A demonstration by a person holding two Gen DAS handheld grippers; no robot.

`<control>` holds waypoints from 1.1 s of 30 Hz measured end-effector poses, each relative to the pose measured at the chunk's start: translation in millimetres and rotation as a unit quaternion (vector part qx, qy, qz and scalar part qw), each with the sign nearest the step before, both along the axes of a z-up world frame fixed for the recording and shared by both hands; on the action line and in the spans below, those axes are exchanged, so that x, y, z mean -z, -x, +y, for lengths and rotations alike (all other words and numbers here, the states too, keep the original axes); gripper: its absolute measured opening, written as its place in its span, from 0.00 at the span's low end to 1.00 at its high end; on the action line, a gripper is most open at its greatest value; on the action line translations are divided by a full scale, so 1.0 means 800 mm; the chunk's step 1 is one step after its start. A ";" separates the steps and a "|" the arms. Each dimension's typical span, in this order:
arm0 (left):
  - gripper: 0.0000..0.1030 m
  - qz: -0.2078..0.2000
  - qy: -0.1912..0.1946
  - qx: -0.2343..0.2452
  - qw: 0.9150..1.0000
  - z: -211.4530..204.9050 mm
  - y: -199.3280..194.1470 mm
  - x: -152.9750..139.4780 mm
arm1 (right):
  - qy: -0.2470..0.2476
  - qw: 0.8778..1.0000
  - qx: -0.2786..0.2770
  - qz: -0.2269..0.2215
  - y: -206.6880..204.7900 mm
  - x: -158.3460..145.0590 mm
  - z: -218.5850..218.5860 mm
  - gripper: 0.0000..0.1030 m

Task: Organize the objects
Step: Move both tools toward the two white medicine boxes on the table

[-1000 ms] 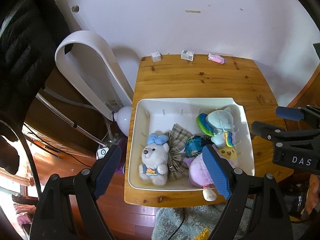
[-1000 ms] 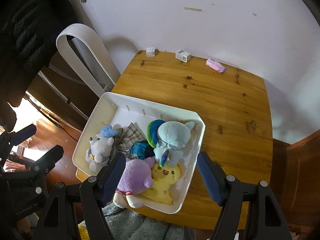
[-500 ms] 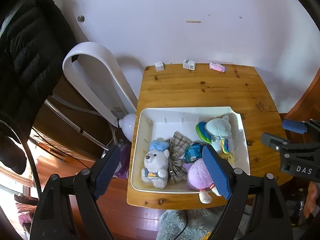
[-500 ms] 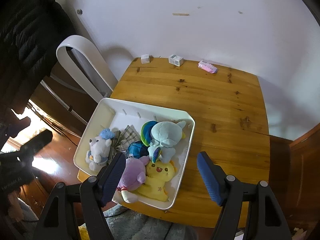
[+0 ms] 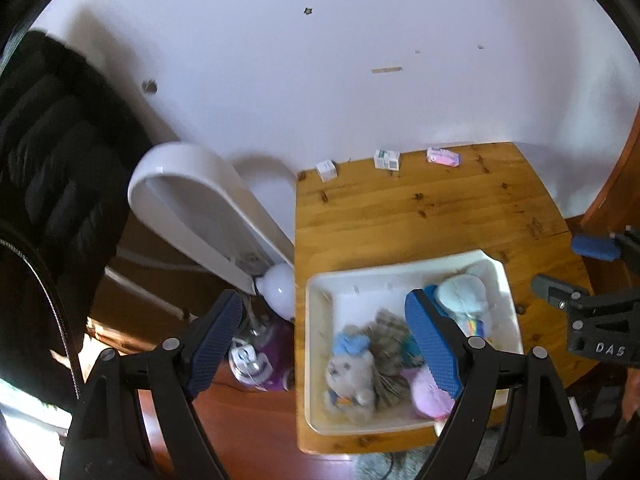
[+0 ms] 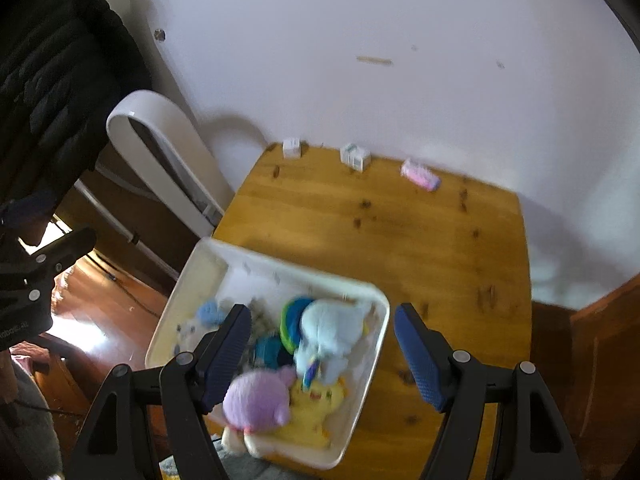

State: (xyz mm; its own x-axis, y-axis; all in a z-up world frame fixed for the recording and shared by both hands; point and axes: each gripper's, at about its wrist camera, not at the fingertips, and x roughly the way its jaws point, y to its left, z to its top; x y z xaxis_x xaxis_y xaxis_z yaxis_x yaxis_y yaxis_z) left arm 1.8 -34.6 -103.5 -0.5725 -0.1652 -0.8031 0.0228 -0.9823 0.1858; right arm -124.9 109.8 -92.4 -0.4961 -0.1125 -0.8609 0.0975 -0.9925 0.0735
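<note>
A white tray (image 5: pixel 316 292) (image 6: pixel 192 276) sits at the near end of a wooden table (image 5: pixel 420 216) (image 6: pixel 380 232). It holds soft toys: a white bear with a blue bow (image 5: pixel 348 372), a plaid cloth (image 5: pixel 386 330), a light blue plush (image 5: pixel 464 296) (image 6: pixel 332 328), a purple plush (image 6: pixel 260 400) and a yellow plush (image 6: pixel 316 400). My left gripper (image 5: pixel 324 340) and my right gripper (image 6: pixel 322 354) are both open and empty, held high above the tray. The right gripper also shows at the right edge of the left wrist view (image 5: pixel 576 268).
Two small white boxes (image 5: pixel 327 169) (image 5: pixel 387 159) and a pink packet (image 5: pixel 443 156) lie along the table's far edge by the white wall. A white loop-shaped fan (image 5: pixel 200 216) stands left of the table. A black jacket (image 5: pixel 52 168) hangs at far left.
Both grippers have risen and pulled back from the tray, so the table looks smaller and more wall shows. Both stay open and empty. The toys have not moved.
</note>
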 end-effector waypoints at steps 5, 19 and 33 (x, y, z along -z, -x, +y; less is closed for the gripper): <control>0.84 0.006 0.023 0.021 0.999 -0.025 0.064 -0.015 | -0.021 0.999 0.003 0.028 0.070 -0.038 -0.006 0.73; 0.84 0.005 0.020 0.062 0.998 -0.065 0.267 -0.019 | -0.057 0.994 0.008 0.089 0.264 -0.089 -0.001 0.73; 0.84 -0.073 -0.049 0.111 0.990 -0.056 0.450 0.131 | -0.070 0.996 -0.047 0.040 0.415 0.096 0.023 0.73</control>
